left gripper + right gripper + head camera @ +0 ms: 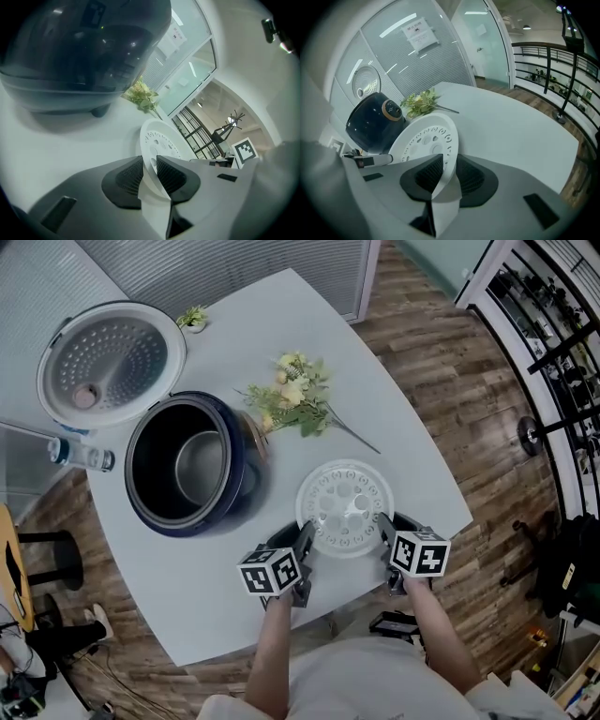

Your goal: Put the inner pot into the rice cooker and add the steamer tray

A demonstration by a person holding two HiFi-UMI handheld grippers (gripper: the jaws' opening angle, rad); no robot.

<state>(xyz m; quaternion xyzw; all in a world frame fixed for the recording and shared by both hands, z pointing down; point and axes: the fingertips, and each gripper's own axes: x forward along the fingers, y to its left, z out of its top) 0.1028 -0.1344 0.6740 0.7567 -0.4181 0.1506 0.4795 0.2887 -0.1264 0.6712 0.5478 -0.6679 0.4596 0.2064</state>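
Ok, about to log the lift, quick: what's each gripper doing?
Left gripper: closed on the steamer tray, at its rim.
Right gripper: closed on the steamer tray's opposite rim.

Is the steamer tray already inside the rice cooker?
No, the steamer tray rests on the table, beside the open rice cooker.

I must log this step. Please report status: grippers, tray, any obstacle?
Left gripper and right gripper shut on tray rim. Pot in cooker, lid open. Flowers beside cooker.
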